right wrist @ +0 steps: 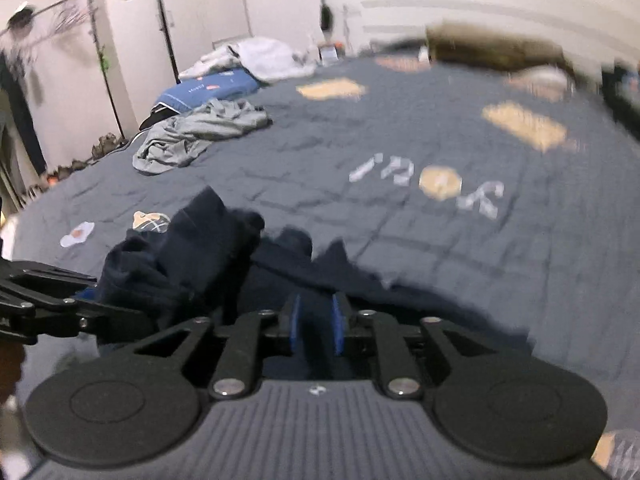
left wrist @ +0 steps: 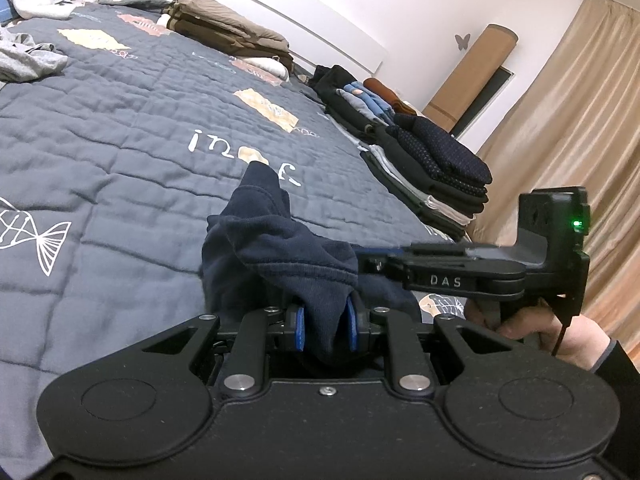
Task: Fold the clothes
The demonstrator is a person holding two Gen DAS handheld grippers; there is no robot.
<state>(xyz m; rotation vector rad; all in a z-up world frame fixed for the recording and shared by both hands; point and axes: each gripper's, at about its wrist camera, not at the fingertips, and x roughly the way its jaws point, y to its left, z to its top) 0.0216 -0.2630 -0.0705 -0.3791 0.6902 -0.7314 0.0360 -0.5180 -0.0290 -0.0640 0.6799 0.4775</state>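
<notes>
A navy garment [left wrist: 280,248] lies bunched on the grey quilted bed [left wrist: 120,140]. My left gripper [left wrist: 325,328] is shut on a fold of it, and the cloth stands up between the blue pads [left wrist: 298,328]. My right gripper [left wrist: 362,264] comes in from the right, held by a hand [left wrist: 560,332], with its tip buried in the same cloth. The right wrist view is blurred. There the right gripper [right wrist: 316,324] has its pads close together over the navy garment [right wrist: 180,256], with dark cloth between them. The left gripper [right wrist: 86,296] enters that view from the left.
Stacks of folded clothes [left wrist: 432,160] line the bed's right edge, with brown folded items [left wrist: 228,28] by the headboard. A crumpled grey garment [right wrist: 200,132] and white bedding [right wrist: 264,56] lie at the far left. Curtains [left wrist: 580,120] hang on the right, and a clothes rack [right wrist: 60,20] stands left.
</notes>
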